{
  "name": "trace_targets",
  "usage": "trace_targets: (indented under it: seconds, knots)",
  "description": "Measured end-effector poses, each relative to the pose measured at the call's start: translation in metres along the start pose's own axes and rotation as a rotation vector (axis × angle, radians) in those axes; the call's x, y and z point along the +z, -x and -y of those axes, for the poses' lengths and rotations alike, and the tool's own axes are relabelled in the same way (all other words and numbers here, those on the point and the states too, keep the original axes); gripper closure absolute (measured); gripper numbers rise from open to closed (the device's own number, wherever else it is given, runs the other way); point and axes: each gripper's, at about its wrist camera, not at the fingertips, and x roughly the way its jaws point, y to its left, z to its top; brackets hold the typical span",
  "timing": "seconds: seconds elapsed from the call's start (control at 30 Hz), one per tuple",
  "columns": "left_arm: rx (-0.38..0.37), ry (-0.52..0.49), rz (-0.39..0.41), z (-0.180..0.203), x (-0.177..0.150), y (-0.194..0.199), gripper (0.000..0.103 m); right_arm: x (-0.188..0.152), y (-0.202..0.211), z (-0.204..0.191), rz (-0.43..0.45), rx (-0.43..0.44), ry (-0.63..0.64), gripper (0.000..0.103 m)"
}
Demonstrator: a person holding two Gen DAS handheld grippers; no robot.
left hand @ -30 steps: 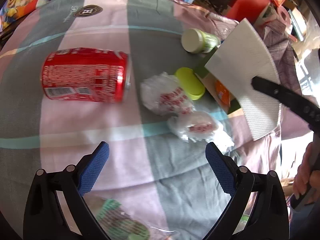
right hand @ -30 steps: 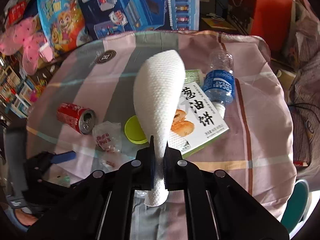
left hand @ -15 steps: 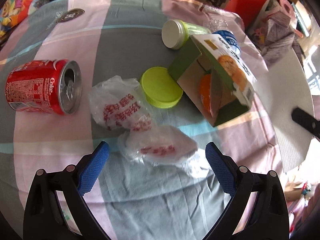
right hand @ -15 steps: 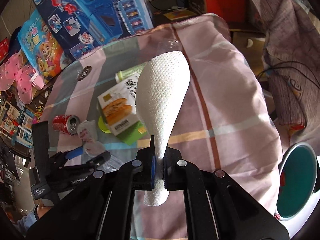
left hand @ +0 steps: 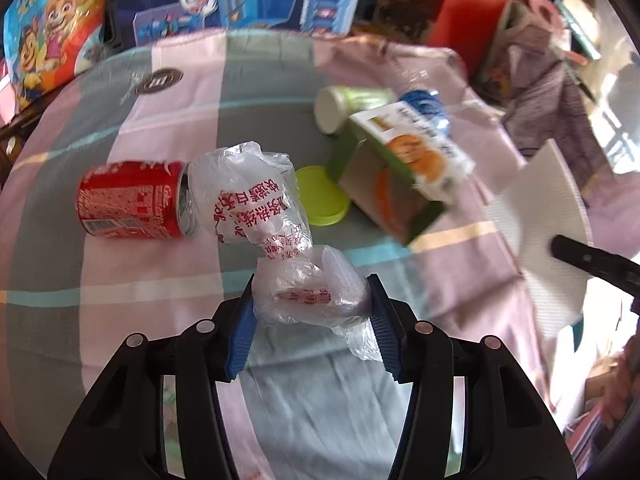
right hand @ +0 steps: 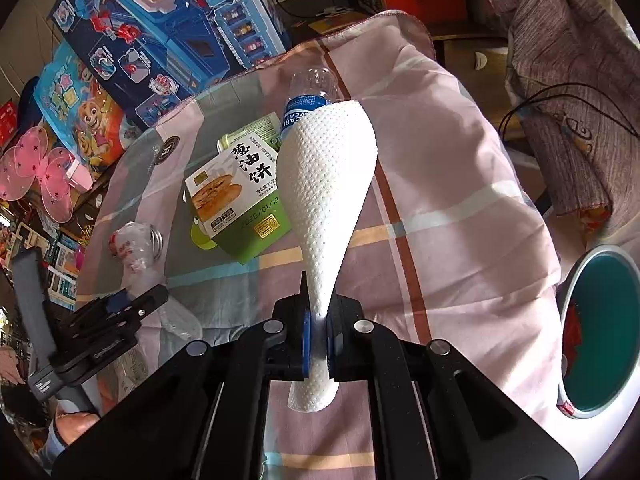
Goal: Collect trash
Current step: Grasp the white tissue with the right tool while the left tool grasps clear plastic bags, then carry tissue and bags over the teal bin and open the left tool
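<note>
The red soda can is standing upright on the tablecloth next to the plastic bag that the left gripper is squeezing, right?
Not quite. The red soda can is lying on its side, as the left wrist view shows. It is next to the plastic bag that the left gripper is squeezing, on the tablecloth.

1. The left wrist fisheye looked forward and down, close over the pink-and-grey checked tablecloth, past its own blue-padded fingers.
2. The right wrist fisheye sat higher, looking along the cloth toward stacked toy boxes.
3. Both views shared the green-and-white cardboard food box.
</note>
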Motion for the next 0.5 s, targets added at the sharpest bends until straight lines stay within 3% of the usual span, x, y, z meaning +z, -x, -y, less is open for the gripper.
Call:
trace_targets:
  seconds: [0.5]
  knots:
    - [-0.146, -0.178, 0.050, 0.087, -0.008, 0.045, 0.050, -0.025, 0.056, 0.039, 0.082, -0.032, -0.064, 0.097]
